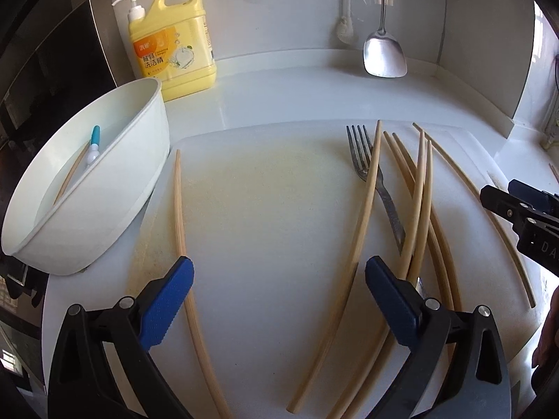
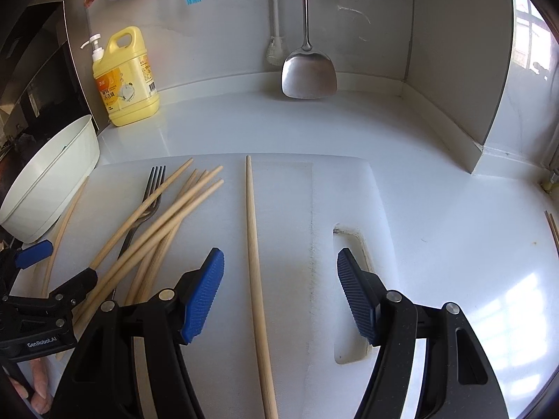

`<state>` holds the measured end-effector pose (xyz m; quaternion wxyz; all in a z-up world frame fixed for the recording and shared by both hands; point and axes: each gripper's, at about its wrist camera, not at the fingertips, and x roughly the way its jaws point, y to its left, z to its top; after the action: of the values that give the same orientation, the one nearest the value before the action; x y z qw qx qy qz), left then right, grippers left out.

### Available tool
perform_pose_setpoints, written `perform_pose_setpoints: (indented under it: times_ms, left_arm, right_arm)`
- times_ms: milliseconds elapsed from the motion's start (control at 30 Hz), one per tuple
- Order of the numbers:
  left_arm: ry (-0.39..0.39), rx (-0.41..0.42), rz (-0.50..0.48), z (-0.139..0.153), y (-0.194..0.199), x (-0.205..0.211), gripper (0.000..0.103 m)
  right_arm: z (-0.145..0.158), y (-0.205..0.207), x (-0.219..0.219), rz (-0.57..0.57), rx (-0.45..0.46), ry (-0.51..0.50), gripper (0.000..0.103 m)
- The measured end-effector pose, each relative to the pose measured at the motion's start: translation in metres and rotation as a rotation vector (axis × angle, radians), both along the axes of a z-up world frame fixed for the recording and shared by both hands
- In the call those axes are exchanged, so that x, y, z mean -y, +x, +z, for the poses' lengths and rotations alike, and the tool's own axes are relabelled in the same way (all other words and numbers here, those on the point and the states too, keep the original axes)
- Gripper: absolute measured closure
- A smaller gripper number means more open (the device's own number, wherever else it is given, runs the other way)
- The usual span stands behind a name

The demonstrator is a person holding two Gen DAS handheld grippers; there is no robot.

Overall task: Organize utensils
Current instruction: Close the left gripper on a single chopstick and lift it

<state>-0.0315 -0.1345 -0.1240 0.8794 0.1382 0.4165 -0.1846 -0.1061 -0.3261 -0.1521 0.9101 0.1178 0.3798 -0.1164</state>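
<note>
Several bamboo chopsticks (image 1: 419,188) lie crossed over a metal fork (image 1: 370,174) on the white cutting board (image 1: 272,192). One chopstick (image 1: 179,209) lies alone near the board's left edge. My left gripper (image 1: 279,272) hovers open over the board between that one and the pile, holding nothing. In the right wrist view, a single chopstick (image 2: 255,262) lies between the open jaws of my right gripper (image 2: 279,262), untouched. The pile (image 2: 167,216) and fork (image 2: 153,185) are to its left. A white bowl (image 1: 104,230) holds a chopstick and a small blue-and-white utensil (image 1: 93,146).
A yellow detergent bottle (image 1: 174,49) stands at the back left by the wall. A steel spatula (image 1: 384,52) and a brush hang on the back wall. The board has a handle slot (image 2: 349,296) on its right. More chopsticks (image 2: 552,227) lie at the counter's right edge.
</note>
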Motion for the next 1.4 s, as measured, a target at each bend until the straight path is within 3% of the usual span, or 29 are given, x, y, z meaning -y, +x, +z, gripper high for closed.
perform_pose_setpoints:
  times_ms: [233, 267, 333, 400, 567, 733, 833, 1400]
  left_arm:
    - [-0.013, -0.019, 0.044, 0.003, 0.008, 0.010, 0.010]
    - [-0.023, -0.022, 0.043, 0.004, 0.007, 0.009, 0.015]
    - [-0.032, -0.022, 0.031, 0.006, 0.003, 0.012, 0.025]
    - [-0.021, -0.012, 0.008, 0.008, 0.000, 0.018, 0.040]
    - [-0.005, -0.003, -0.044, 0.010, -0.004, 0.032, 0.064]
    - [-0.020, -0.025, -0.090, 0.011, -0.006, 0.040, 0.089]
    - [-0.024, -0.028, -0.093, 0.011, -0.007, 0.041, 0.090]
    - [-0.177, -0.100, -0.069, 0.023, -0.002, 0.015, 0.096]
  right_arm:
    - [-0.001, 0.004, -0.003, 0.019, -0.015, -0.018, 0.041]
    - [-0.001, 0.005, -0.004, 0.022, -0.017, -0.024, 0.043]
    - [-0.003, 0.008, -0.007, 0.035, -0.025, -0.031, 0.059]
    - [-0.005, 0.011, -0.011, 0.042, -0.032, -0.060, 0.063]
    - [-0.004, 0.015, -0.016, 0.062, -0.036, -0.068, 0.070]
    - [-0.003, 0.019, -0.027, 0.103, -0.039, -0.093, 0.090]
    - [-0.003, 0.018, -0.028, 0.097, -0.037, -0.094, 0.096]
    - [0.003, 0.007, -0.023, 0.074, 0.014, -0.002, 0.097]
